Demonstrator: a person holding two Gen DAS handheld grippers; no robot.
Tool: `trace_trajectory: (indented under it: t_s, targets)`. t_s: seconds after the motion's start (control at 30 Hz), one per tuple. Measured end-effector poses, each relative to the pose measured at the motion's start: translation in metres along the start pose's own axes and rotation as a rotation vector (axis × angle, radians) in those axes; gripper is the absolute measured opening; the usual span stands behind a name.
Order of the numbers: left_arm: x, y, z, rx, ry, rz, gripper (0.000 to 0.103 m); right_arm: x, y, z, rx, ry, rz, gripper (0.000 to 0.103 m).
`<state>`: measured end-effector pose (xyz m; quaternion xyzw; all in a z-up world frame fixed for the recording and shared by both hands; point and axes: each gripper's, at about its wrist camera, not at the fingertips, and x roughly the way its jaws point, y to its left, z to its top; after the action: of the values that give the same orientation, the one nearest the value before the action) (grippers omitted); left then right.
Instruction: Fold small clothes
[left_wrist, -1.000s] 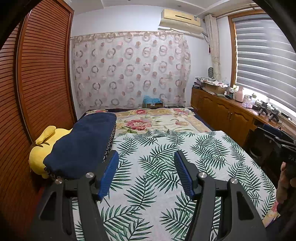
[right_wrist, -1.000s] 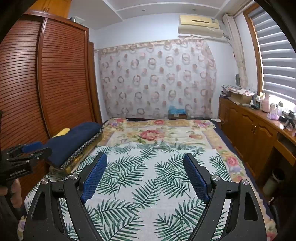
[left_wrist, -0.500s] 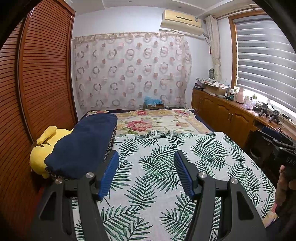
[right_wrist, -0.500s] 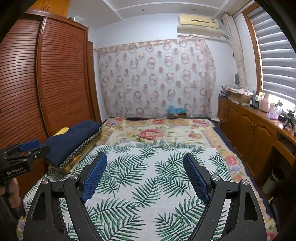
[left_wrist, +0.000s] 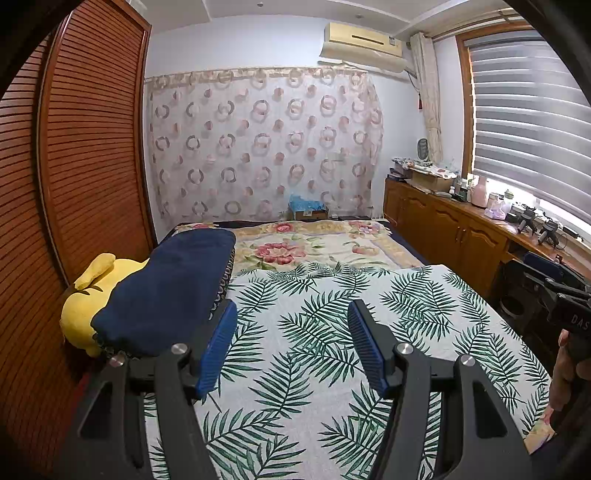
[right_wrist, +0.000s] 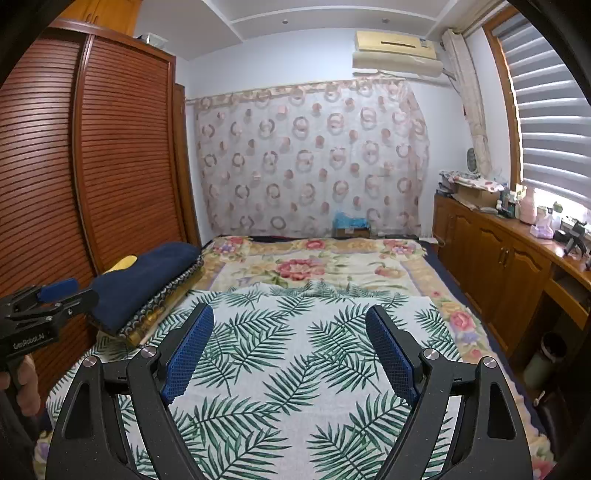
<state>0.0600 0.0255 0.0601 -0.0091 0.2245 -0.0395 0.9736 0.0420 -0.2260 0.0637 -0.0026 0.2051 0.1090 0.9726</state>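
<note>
I hold both sets of tongs, the left tongs (left_wrist: 291, 347) and the right tongs (right_wrist: 290, 350), spread wide and gripping nothing above a bed (right_wrist: 369, 266) covered by a palm-leaf sheet (left_wrist: 332, 317). I can make out no small garment on the sheet in either wrist view; the only cloth besides the bedding is a folded navy blanket (left_wrist: 166, 291) lying over a yellow plush toy (left_wrist: 79, 306) at the bed's left edge, beside a slatted wooden wardrobe (right_wrist: 122, 158).

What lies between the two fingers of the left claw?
Only bare leaf-print sheet shows between the left claw's fingers, seen in the left wrist view.
</note>
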Motion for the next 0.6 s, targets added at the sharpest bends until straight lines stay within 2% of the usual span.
trace_trajectory:
  t_s: [0.6]
  targets:
    - [0.0011,0.0003,-0.0023,-0.001,0.000,-0.002,0.062,-0.0009,-0.0032,-0.0007,0.001,0.000,0.000,0.086]
